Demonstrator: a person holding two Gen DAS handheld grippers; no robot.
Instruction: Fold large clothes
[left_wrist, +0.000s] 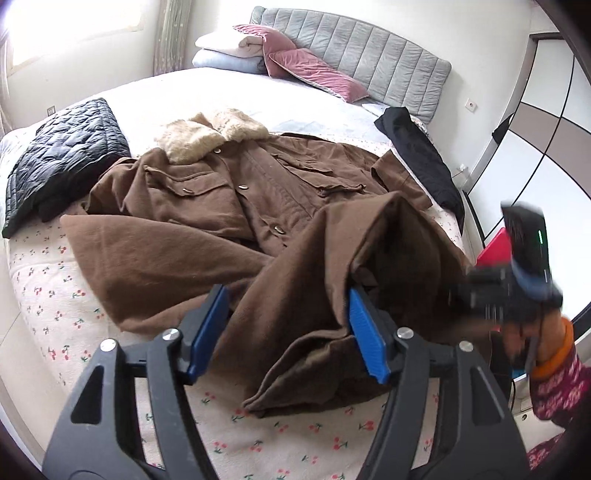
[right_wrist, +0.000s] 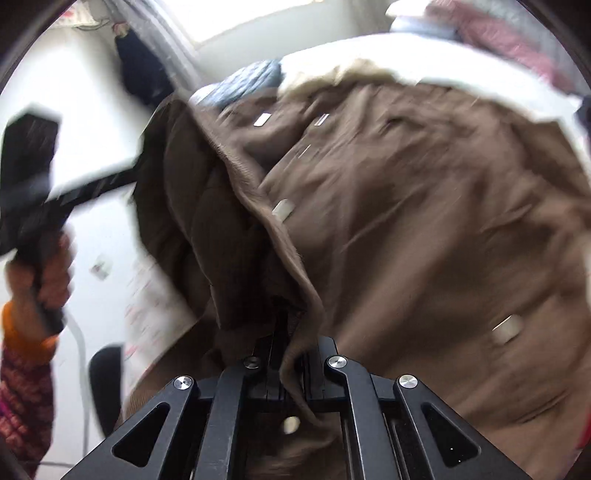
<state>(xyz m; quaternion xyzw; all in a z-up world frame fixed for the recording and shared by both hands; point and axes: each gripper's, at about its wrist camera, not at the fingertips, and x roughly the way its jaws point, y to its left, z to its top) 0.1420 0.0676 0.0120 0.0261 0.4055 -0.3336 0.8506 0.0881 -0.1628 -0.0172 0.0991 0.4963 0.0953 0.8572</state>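
The left gripper (left_wrist: 288, 328) is seen with its blue pads (left_wrist: 365, 332) spread wide; a fold of the brown coat (left_wrist: 207, 229) lies between them and brushes the right-hand pad, but nothing is pinched. It is pointed down at a slant over the near edge of the bed (left_wrist: 48, 295), with the coat spread ahead of it, fur collar (left_wrist: 210, 133) farthest away. The right gripper (right_wrist: 291, 354) is closed tight on the coat's front edge, which is drawn up out of its jaws in a raised ridge; this view is badly blurred. Beside the left gripper, to its right, the right hand (left_wrist: 532, 332) is shown wrapped around its handle, an orange cuff at the wrist.
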